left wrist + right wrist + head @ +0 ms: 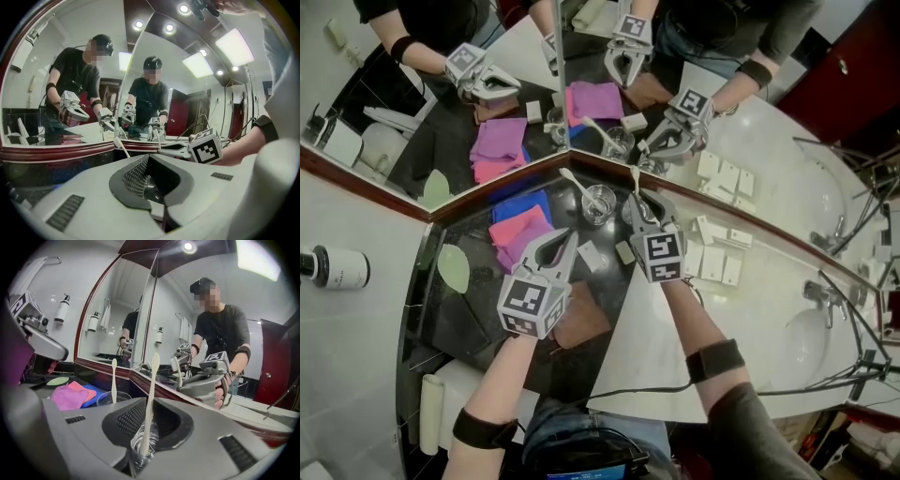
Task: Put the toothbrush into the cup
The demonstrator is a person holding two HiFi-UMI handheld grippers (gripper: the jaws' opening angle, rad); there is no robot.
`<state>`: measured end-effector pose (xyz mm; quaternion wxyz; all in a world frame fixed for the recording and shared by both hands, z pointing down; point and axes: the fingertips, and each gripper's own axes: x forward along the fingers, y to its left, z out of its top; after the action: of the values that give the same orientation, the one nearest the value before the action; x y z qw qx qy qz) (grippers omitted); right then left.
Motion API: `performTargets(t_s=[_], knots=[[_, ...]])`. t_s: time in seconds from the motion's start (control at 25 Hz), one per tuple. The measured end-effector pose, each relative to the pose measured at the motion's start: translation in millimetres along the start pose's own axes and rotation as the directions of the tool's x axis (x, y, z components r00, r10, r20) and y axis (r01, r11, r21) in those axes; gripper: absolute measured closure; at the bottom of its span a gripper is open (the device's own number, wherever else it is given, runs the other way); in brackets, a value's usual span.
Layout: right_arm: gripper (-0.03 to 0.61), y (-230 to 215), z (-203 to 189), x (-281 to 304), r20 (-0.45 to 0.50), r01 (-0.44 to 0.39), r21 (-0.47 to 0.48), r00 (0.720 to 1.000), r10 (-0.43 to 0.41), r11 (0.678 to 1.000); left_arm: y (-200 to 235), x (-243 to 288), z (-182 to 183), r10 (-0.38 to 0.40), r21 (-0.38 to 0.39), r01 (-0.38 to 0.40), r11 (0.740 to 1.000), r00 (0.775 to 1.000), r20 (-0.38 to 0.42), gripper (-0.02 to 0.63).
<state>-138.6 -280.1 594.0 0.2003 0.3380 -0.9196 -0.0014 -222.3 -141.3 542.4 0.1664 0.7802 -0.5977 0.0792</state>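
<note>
One toothbrush (150, 399) is clamped in the right gripper (640, 204), with the jaws closed on its lower handle. It sits at the back of the dark counter (473, 314), where two mirrors (502, 141) meet in a corner. Clearance is tight. The mirrors' lower edge runs just beyond the fingertips. A second cup (599, 203) carrying a second toothbrush (575, 181) stands just to the left, and small white boxes (712, 262) lie to the right. Open room lies only above and back toward the person. The brush rises out of the gap between the jaws. Its lower end shows against the clear cup (153, 445) directly beneath the fingertips, apparently inside the rim; contact with the glass cannot be confirmed. The long axis is near upright, bristle head uppermost, tilted slightly right in the right gripper view. The left gripper (566, 242), jaws together and empty, hangs near, left of the second cup and beside pink and blue cloths (520, 230).
</note>
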Motion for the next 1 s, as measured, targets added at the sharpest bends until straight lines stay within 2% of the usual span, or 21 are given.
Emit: performTargets(t_s=[0.24, 0.4, 0.72, 0.92, 1.0], knots=[[0.502, 0, -10, 5, -0.065, 0.024, -0.032, 0.998, -0.026, 0.999, 6, -12, -7, 0.013, -0.008, -0.014, 1.000, 1.000, -0.012, 0.612], [0.449, 0, -10, 1, -0.088, 0.036, -0.031, 0.995, -0.039, 0.999, 7, -23, -6, 0.019, -0.007, -0.019, 1.000, 1.000, -0.009, 0.612], [0.449, 2, 28, -33, -0.040, 0.048, -0.020, 0.998, -0.049, 0.999, 1, -51, 10, 0.030, -0.006, -0.030, 1.000, 0.999, 0.016, 0.612], [0.451, 7, 59, -74, -0.003, 0.051, 0.006, 0.999, -0.051, 0.999, -10, -76, 29, 0.032, 0.001, -0.032, 0.999, 0.999, 0.030, 0.612], [0.478, 11, 70, -95, 0.009, 0.041, 0.015, 0.999, -0.041, 0.999, -13, -87, 35, 0.033, -0.007, -0.033, 0.999, 0.999, 0.033, 0.612]])
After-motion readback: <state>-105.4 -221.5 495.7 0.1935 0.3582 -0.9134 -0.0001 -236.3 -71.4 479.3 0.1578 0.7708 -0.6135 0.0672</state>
